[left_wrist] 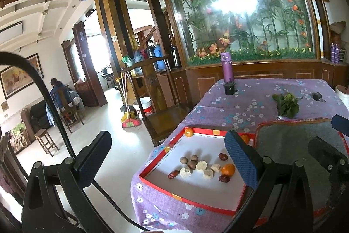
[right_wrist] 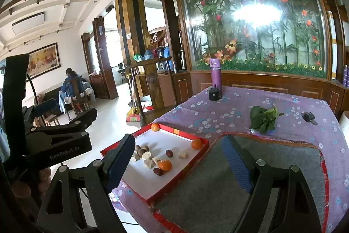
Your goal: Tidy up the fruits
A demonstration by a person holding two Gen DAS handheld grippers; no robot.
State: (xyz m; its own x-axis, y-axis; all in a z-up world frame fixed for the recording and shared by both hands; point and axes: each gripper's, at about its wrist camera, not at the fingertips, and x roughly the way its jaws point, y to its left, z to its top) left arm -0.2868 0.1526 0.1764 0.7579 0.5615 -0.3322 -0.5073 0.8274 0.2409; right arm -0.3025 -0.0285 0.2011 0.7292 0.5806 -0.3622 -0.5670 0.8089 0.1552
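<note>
The fruits lie loose in a shallow red-rimmed tray (left_wrist: 218,209) with a white floor, set at the near left corner of the table on a purple flowered cloth (left_wrist: 250,99). Three small oranges show: one (left_wrist: 228,169) among the central scatter, one (left_wrist: 189,132) in the far left corner, one (right_wrist: 196,144) by the far right rim. Around the middle sit dark red dates (left_wrist: 223,156), round brown nuts (left_wrist: 183,160) and pale yellowish lumps (left_wrist: 207,173), mixed and touching in places. The sensible first move is probably to sort by kind, and the central orange, standing a little clear of the lumps, looks the easiest pick; closing across its middle with light pressure should keep it from rolling or nudging the date beside it. The left gripper (left_wrist: 168,156) hangs above the tray, jaws wide apart and holding nothing. The right gripper (right_wrist: 178,158) is likewise spread wide and empty, over the grey mat (right_wrist: 272,167) just right of the tray.
</note>
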